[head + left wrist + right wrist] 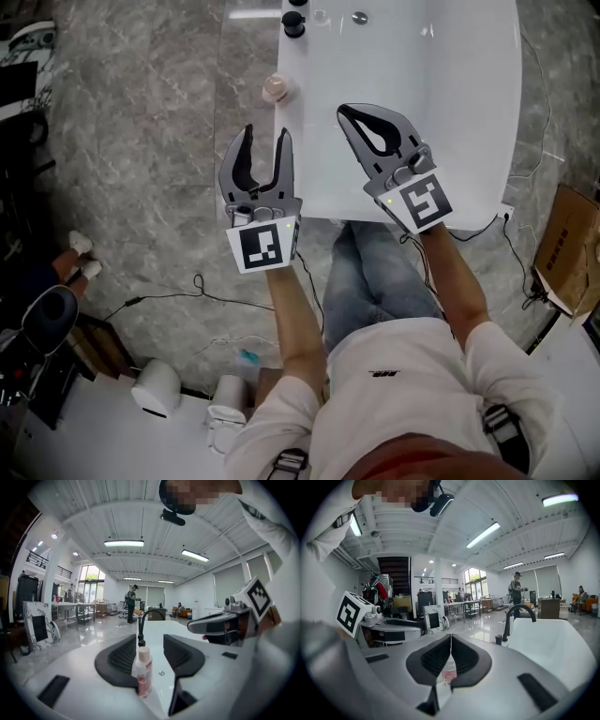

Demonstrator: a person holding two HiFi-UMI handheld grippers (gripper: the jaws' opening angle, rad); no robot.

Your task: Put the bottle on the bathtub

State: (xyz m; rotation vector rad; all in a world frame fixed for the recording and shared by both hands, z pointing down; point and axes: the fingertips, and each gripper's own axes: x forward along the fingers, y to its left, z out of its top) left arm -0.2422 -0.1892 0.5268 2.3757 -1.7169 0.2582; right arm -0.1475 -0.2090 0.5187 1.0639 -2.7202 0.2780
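A small clear bottle with a pinkish cap and red label stands upright on the left rim of the white bathtub. My left gripper is open just short of the bottle, apart from it. In the left gripper view the bottle stands ahead, in line with the gap of the left gripper. My right gripper is shut and empty over the tub's near end. In the right gripper view, the right gripper is closed and the bottle shows beyond it.
A black faucet stands at the tub's far left corner, behind the bottle. A cardboard box sits on the floor at right. A cable and white containers lie on the grey floor at left. People stand far off in the hall.
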